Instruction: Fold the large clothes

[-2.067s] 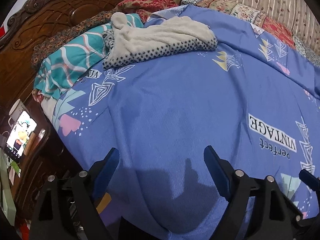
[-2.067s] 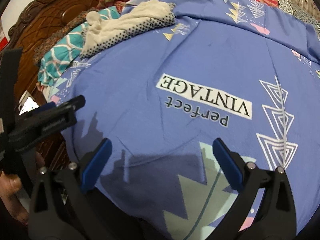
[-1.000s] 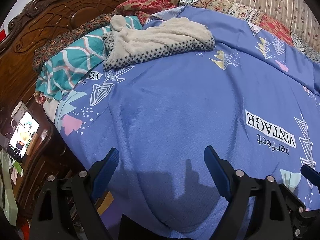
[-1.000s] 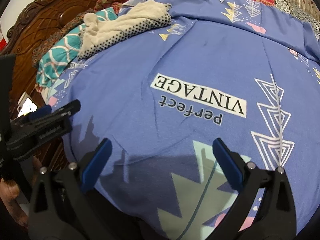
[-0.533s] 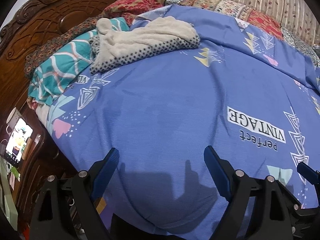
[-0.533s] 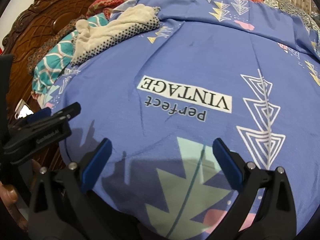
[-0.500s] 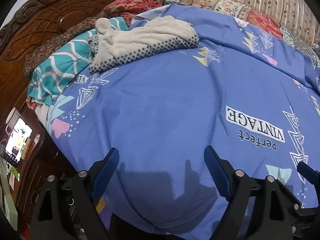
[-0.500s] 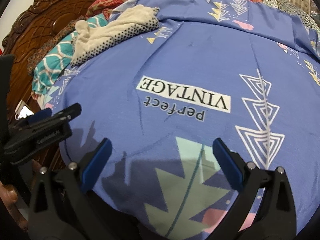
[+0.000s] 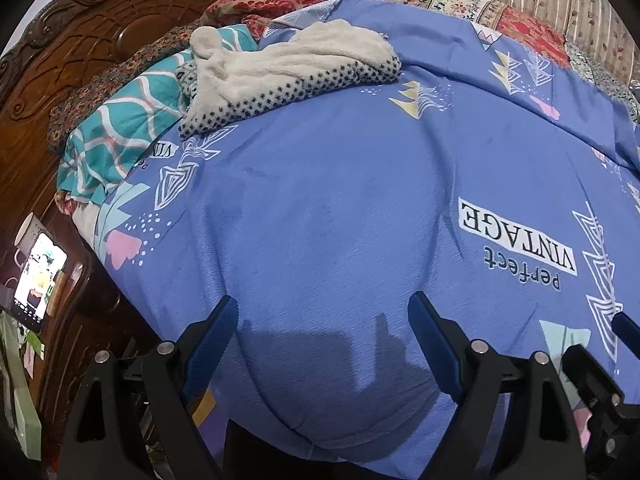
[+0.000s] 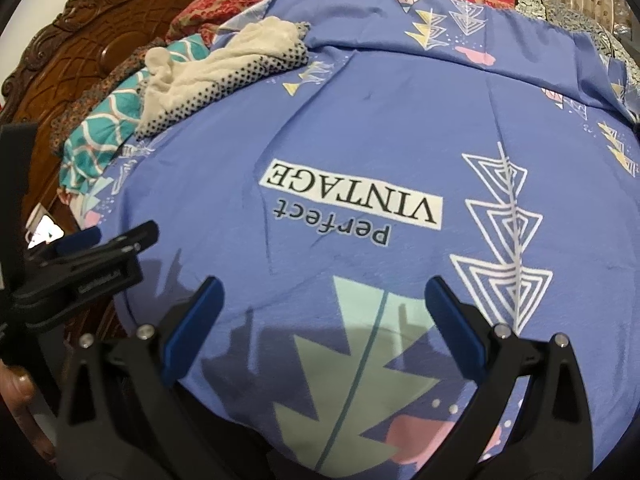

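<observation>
The cream fleece garment (image 9: 288,68) lies crumpled at the far left of the blue bedspread (image 9: 340,208), against the teal pillow (image 9: 120,120) by the carved headboard (image 9: 80,40), its long axis running left to right. Both tools hang over the near edge of the bedspread, well apart from the garment. The left tool (image 9: 320,328) is the nearer; the right tool (image 10: 320,308) hangs beside it. Each has its jaws spread wide and holds nothing. The bedspread between tools and garment lies flat, offering room to spread it.
</observation>
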Available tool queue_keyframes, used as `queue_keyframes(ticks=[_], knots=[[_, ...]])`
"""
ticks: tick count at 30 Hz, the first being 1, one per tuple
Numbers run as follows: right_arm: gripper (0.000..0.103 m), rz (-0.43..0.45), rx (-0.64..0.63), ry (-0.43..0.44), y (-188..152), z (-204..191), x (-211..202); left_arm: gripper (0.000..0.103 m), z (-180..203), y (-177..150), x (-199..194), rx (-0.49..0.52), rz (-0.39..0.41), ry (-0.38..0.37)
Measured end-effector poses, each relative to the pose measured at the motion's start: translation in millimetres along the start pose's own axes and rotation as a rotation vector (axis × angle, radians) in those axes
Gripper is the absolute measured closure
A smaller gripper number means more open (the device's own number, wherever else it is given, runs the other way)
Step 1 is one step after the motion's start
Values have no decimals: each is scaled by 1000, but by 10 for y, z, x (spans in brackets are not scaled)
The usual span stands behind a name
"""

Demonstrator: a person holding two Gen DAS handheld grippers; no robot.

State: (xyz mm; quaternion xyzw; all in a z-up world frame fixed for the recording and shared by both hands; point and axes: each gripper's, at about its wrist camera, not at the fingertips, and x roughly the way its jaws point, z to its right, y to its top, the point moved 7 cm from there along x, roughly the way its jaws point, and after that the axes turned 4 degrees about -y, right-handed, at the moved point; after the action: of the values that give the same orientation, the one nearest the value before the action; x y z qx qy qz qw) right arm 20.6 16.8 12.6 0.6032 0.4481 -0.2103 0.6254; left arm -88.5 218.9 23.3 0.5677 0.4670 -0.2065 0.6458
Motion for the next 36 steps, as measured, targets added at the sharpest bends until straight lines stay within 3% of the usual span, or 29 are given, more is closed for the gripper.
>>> queue_keyframes(ticks=[8, 36], knots=[[6, 20, -38, -97, 42, 39, -60, 1, -43, -22, 0, -1, 1, 5], [6, -5, 8, -127, 36, 149, -12, 1, -40, -5, -35, -7, 9, -1]])
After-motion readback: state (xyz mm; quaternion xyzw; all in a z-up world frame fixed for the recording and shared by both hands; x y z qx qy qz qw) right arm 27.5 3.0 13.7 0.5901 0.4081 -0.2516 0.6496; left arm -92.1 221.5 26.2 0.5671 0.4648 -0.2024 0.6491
